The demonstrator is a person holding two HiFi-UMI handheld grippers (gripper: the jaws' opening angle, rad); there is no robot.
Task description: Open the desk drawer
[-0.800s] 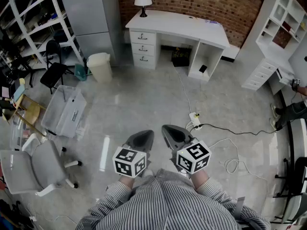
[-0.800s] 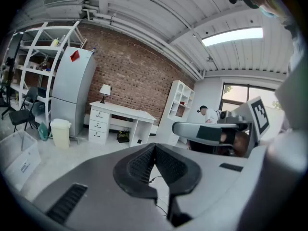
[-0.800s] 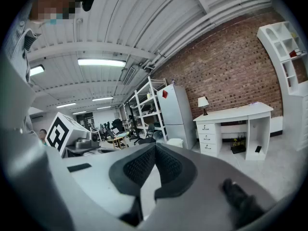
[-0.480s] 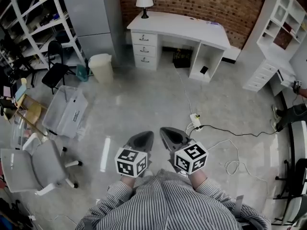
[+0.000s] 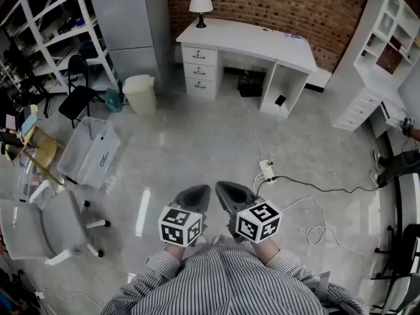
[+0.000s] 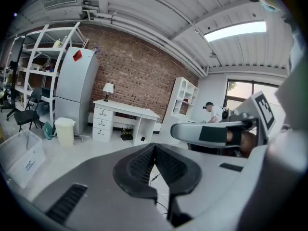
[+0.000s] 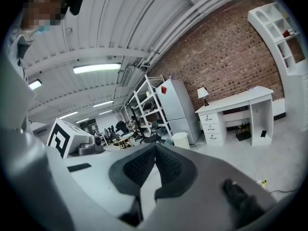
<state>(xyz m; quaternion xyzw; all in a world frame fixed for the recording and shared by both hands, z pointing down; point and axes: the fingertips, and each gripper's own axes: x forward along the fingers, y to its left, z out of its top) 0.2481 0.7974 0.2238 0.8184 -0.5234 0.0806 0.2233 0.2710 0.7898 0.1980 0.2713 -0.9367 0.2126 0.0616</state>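
Currently seeing left gripper (image 5: 197, 194) and right gripper (image 5: 226, 192) clenched tight, nothing gripped, side by side above floor (image 5: 197, 143). Spotting desk (image 5: 252, 41) at floor's far edge against brick wall (image 5: 275, 2), well apart from both. Reading drawer stack (image 5: 199, 71) at desk's left end as closed, probably; tiny from here.

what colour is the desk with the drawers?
The desk is white; the head view shows it best.

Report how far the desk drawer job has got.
Done: nothing; all three drawers of the desk sit shut. In hand: nothing; the left gripper and right gripper are shut and empty, far across the floor from the desk. Left: reach the desk, grip a handle, pull.
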